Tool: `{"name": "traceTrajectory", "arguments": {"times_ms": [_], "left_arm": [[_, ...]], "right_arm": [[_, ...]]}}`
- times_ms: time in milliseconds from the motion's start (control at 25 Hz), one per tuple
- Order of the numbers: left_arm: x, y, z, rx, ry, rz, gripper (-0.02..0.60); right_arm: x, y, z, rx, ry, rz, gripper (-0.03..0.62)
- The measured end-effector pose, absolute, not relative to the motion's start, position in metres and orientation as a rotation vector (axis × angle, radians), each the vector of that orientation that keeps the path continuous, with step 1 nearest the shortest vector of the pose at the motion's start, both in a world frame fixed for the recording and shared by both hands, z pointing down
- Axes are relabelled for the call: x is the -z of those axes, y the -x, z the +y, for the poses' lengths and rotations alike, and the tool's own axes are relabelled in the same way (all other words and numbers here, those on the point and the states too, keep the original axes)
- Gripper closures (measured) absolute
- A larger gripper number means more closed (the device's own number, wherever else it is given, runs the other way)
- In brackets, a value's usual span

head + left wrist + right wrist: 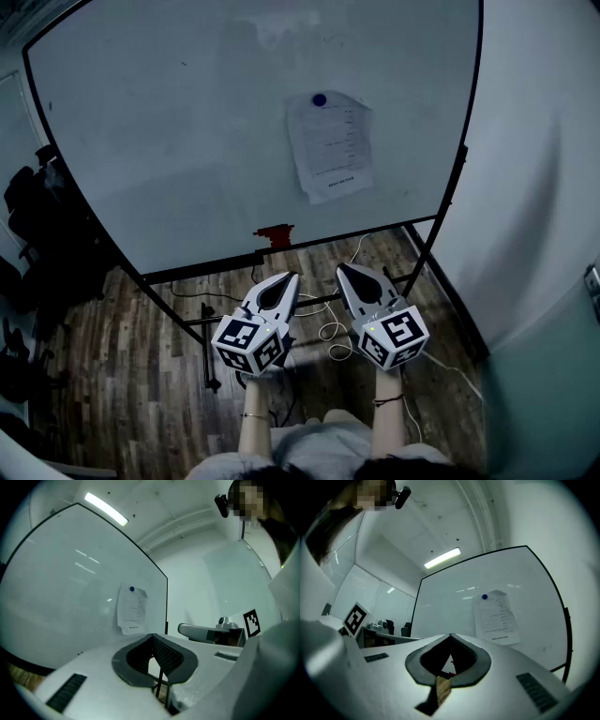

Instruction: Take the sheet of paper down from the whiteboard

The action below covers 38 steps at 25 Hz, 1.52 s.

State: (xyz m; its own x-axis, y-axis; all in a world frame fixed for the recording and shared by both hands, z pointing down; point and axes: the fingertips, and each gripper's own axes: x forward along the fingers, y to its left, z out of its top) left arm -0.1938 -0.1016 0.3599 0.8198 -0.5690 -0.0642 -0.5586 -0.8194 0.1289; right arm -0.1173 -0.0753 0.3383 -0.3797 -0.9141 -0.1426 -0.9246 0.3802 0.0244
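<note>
A printed sheet of paper (329, 146) hangs on the whiteboard (187, 141), pinned at its top by a round blue magnet (320, 99). Its lower edge curls a little off the board. The sheet also shows in the left gripper view as paper (132, 609) and in the right gripper view as paper (497, 618) with the magnet (484, 597). My left gripper (289, 278) and right gripper (345, 272) are held side by side low in front of the board, well short of the sheet. Both are shut with nothing between the jaws.
A red eraser-like block (274, 233) sits on the board's bottom rail. The black stand frame (441, 216) and white cables (330, 330) lie on the wooden floor (122, 375) below. A dark chair (37, 216) stands at left, a white wall (544, 187) at right.
</note>
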Motion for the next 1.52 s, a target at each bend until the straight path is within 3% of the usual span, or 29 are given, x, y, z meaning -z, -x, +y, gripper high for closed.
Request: {"name": "traceTrajectory", "arguments": {"times_ms": [1080,1520], "left_arm": [[-0.359,0.129,-0.089,0.046,-2.921,-1.061,0.577],[-0.368,0.113,-0.076,0.090,-2.877,-1.076,0.577]], "right_arm": [[-0.328,0.018,-0.065,-0.019,1.734,2.452,0.594],[-0.339,0.018,-0.057,-0.012,1.652,2.499,0.594]]}}
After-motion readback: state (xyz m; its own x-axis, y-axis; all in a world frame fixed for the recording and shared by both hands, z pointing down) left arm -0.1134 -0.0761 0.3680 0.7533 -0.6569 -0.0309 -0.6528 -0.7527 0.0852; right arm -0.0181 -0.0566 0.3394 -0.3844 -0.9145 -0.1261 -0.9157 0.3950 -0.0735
